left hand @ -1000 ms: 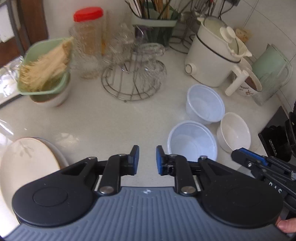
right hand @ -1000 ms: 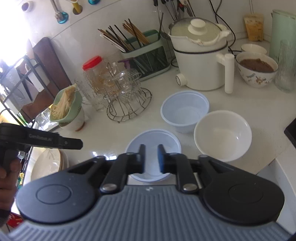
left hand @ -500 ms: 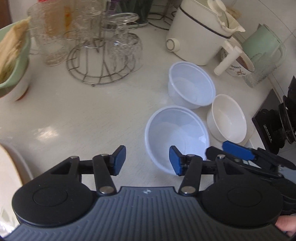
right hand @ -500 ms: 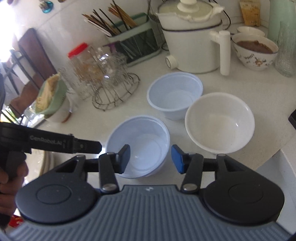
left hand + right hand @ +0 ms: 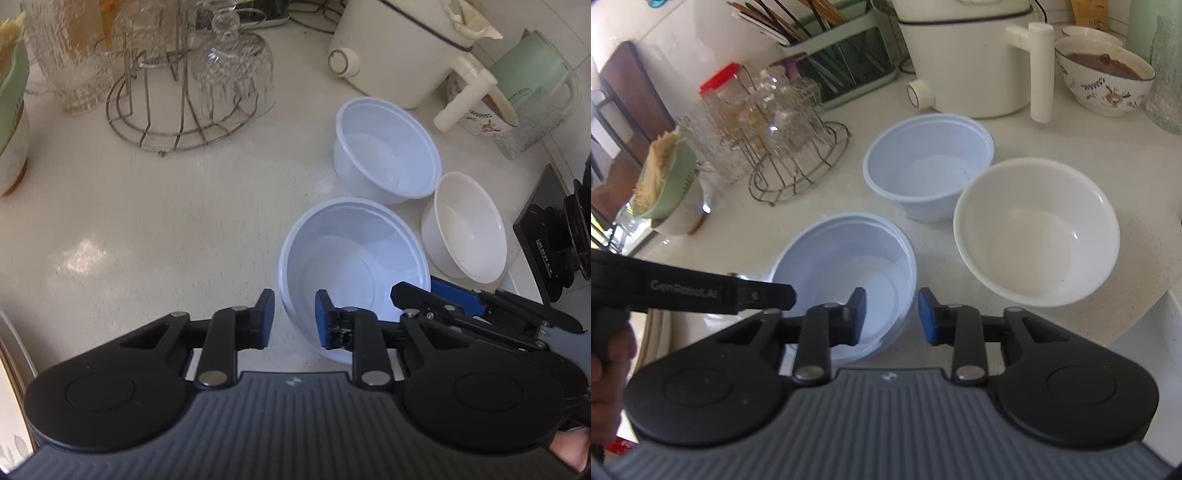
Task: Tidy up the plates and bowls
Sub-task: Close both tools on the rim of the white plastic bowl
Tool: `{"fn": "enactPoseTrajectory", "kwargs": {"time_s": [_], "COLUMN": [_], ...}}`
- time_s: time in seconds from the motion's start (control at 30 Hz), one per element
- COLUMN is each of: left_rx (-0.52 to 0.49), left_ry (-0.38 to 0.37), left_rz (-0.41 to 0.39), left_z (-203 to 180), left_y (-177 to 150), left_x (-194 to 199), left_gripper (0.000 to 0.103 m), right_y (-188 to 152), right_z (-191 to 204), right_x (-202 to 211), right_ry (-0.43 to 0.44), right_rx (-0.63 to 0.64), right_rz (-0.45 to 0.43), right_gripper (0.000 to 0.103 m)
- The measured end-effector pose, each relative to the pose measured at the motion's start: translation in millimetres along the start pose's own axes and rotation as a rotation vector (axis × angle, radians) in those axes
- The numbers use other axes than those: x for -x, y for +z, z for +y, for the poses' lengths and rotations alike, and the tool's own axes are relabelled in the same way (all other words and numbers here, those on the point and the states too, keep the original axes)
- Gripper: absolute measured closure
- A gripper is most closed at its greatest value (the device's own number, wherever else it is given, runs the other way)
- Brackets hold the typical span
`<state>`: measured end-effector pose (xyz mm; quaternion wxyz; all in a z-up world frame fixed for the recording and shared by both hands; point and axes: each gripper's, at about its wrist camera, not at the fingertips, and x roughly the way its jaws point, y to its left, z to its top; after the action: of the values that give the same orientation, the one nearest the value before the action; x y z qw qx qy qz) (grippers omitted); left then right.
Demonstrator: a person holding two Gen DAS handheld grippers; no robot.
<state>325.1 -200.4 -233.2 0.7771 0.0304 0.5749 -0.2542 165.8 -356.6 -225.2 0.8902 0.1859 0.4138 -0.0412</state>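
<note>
Three bowls sit on the pale countertop [image 5: 147, 206]: the near translucent plastic bowl [image 5: 351, 254] at lower centre of both views, a second plastic bowl [image 5: 388, 147] just above it, and a white ceramic bowl [image 5: 465, 229] to the right, all close together. Left gripper [image 5: 294, 319] straddles the near bowl's left rim — one blue pad outside the wall, other inside; jaws closing w/ the rim between them, narrow gap, can't tell if pads press yet. Right gripper [image 5: 892, 315] does the same on the bowl's right rim, left pad inside, right pad outside; also closing, rim between, contact unclear. In the right wrist view the left gripper's black finger crosses the left edge, a hand [image 5: 605, 354] behind it. Upper left: wire rack [image 5: 177, 107] w/ upturned glasses. Top: white electric pot [image 5: 399, 48], patterned bowl [image 5: 1108, 81] at upper right.
</note>
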Motion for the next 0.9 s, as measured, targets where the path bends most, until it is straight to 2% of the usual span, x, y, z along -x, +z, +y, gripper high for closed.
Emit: {"fn": "enactPoseTrajectory", "kwargs": {"time_s": [0.1,0.2,0.63,0.9], "left_rx": [0.005,0.012,0.113,0.222], "left_ry": [0.001,0.006,0.001,0.055], "left_rz": [-0.007,-0.014,-0.069,-0.103], "left_z": [1,3,35,70], "left_y": [-1,-3,-16,-34], "left_x": [1,2,39,65], "left_gripper": [0.090,0.091,0.093,0.093], "right_y": [-3,-6,-6,-3], "right_z": [-1,-1,21,56], "right_x": [-2,-2,6,-4], "right_ry": [-0.005,-0.007,0.075,0.153], "right_rx": [-0.024,-0.036,0.024,0.108], "right_rz": [0.011,0.011,0.021,0.050], "right_gripper": [0.080,0.085,0.085,0.085]}}
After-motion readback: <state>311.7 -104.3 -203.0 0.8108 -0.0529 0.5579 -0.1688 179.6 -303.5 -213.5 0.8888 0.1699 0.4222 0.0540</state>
